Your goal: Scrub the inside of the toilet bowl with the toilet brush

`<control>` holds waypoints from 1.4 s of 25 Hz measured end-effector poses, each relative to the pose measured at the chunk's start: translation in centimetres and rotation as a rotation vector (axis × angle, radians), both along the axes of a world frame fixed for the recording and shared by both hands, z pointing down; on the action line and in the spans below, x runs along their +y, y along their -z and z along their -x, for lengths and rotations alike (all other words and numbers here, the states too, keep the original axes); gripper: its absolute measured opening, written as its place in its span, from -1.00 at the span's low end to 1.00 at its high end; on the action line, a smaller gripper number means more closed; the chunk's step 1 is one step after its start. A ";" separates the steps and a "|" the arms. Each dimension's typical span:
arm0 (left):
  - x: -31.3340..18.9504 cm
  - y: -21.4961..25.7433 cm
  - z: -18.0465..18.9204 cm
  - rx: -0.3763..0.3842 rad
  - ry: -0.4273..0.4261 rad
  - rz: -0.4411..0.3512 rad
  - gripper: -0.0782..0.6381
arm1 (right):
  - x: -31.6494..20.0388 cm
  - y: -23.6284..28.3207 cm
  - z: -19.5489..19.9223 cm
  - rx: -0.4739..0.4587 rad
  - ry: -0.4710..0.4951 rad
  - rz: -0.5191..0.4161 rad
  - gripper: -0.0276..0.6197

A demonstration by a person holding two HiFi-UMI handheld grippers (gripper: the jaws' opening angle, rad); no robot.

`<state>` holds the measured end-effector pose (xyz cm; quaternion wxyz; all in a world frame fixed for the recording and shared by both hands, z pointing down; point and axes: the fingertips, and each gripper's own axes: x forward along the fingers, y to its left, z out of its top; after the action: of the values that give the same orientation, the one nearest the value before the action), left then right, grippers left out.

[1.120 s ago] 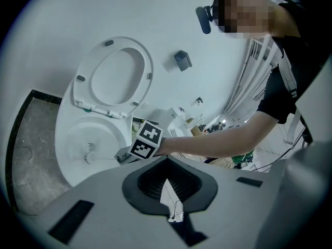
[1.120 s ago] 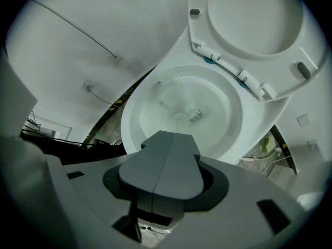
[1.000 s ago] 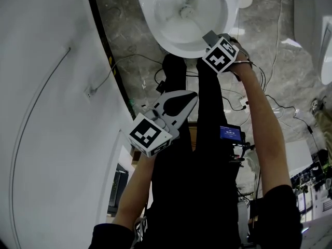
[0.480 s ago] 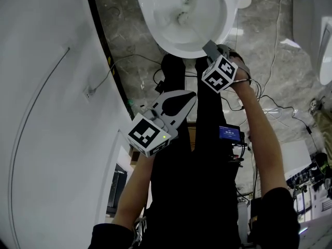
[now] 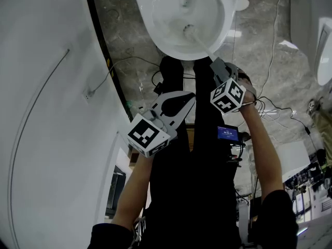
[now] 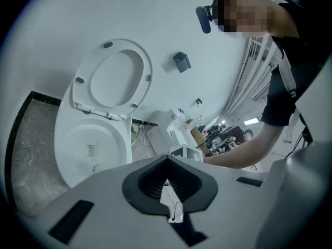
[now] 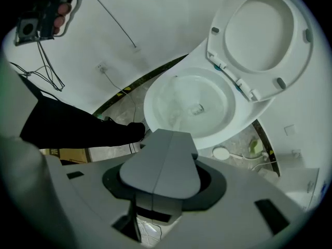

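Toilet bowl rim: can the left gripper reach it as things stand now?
Probably yes. The left gripper, shut and empty, hangs short of the toilet bowl with nothing between them; the right gripper holds the toilet brush.

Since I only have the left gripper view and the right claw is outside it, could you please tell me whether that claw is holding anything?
Observer: Yes. The right gripper view shows the right claw shut on the white long-handled toilet brush.
Operator: Thank you. Where is the brush's head?
Observer: In the head view, it is down inside the white ceramic toilet bowl.
Operator: And where does my left claw sit relative to that bowl?
Observer: The head view shows the left claw apart from it, short of the rim, over the person's black trousers.
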<state>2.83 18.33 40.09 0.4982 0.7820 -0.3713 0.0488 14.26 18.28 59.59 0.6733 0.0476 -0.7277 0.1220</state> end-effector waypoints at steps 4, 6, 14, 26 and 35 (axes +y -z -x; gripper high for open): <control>-0.2 0.2 0.0 -0.001 -0.003 -0.003 -0.76 | 0.1 1.5 -0.8 0.016 -0.034 0.038 -0.28; -0.3 0.2 -0.1 -0.002 -0.005 -0.004 -0.76 | -0.1 2.1 -1.1 0.030 -0.052 0.048 -0.29; -0.3 0.5 -0.3 -0.004 -0.009 -0.008 -0.76 | -2.6 1.3 -1.2 0.102 -0.090 0.029 -0.29; -0.2 0.0 0.3 -0.009 -0.003 0.003 -0.76 | -9.8 -1.2 1.1 0.102 -0.224 -0.080 -0.30; -0.2 0.0 0.6 -0.009 -0.009 -0.026 -0.76 | -15.6 -0.8 2.4 0.069 -0.294 -0.189 -0.39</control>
<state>2.25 18.12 40.06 0.4861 0.7899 -0.3705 0.0495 11.84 2.71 60.43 0.6654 0.2210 -0.6974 0.1484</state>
